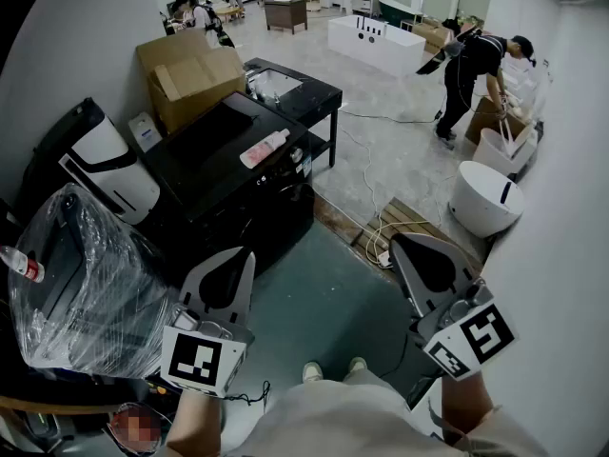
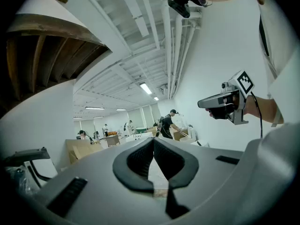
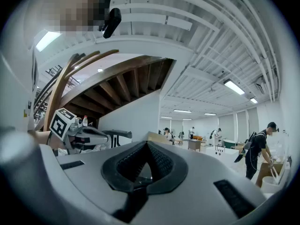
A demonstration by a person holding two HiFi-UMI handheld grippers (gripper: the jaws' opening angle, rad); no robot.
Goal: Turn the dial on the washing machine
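Note:
The black washing machine point(image 1: 211, 150) stands left of centre in the head view, with a pink-and-white bottle point(image 1: 265, 148) lying on its lid. I cannot make out its dial from here. My left gripper point(image 1: 249, 253) is held low in front of the machine, apart from it, jaws shut and empty. My right gripper point(image 1: 395, 240) is raised over the floor further right, also shut on nothing. In the left gripper view the left gripper point(image 2: 153, 139) has its pads meeting at the tip. The right gripper view shows the right gripper point(image 3: 147, 144) the same way.
A plastic-wrapped appliance point(image 1: 81, 284) sits at the left, with a white-and-black unit point(image 1: 109, 165) behind it. A cardboard box point(image 1: 188, 74) and a black table point(image 1: 300, 91) stand beyond the machine. Cables point(image 1: 376, 227) trail over the floor near white tubs point(image 1: 485, 198). A person point(image 1: 471, 65) bends at the right wall.

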